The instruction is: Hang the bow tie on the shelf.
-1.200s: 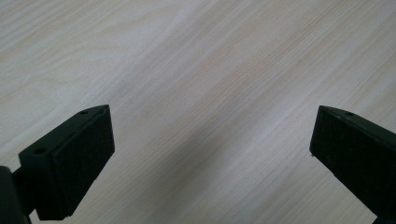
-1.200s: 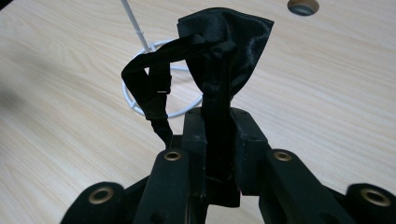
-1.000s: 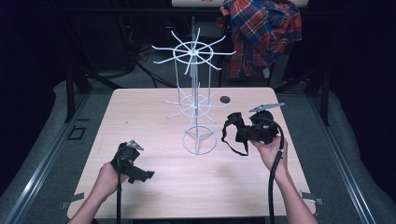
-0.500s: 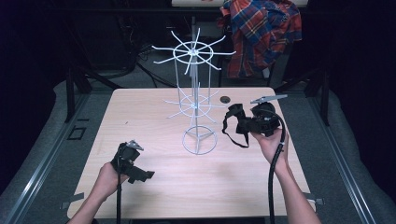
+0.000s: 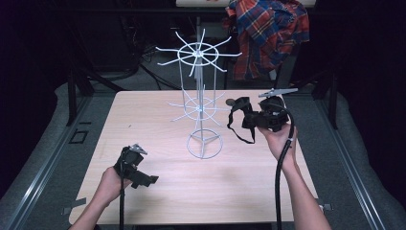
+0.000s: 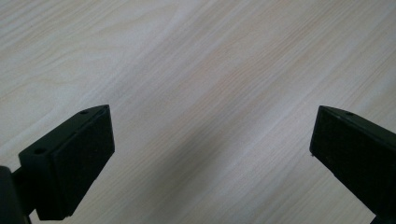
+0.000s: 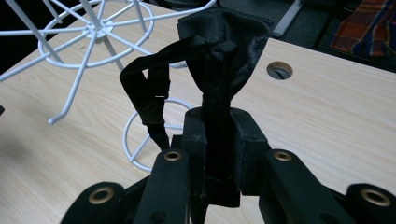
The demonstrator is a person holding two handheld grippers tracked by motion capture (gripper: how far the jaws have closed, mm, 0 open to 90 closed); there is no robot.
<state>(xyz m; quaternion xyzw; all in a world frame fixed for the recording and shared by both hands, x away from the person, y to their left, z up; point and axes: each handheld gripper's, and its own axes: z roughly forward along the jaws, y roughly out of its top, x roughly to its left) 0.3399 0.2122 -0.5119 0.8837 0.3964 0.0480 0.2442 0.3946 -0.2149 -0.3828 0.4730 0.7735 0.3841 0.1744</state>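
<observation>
Black fabric strap piece (image 7: pixel 219 60) hangs pinched in the right tool (image 5: pixel 249 117), just right of the white wire rack (image 5: pixel 198 103); left tool (image 6: pixel 210 154) rests spread over the pale wooden worktop (image 5: pixel 143 115).

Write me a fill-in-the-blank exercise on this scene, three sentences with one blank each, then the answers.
1. The right hand-held gripper is shut on a black ____, whose strap loop hangs free.
2. The left hand-held gripper hangs over bare tabletop with its jaws ____.
3. The white wire rack stands on the table on a ____ base ring.

Answers: bow tie; open; round
</observation>
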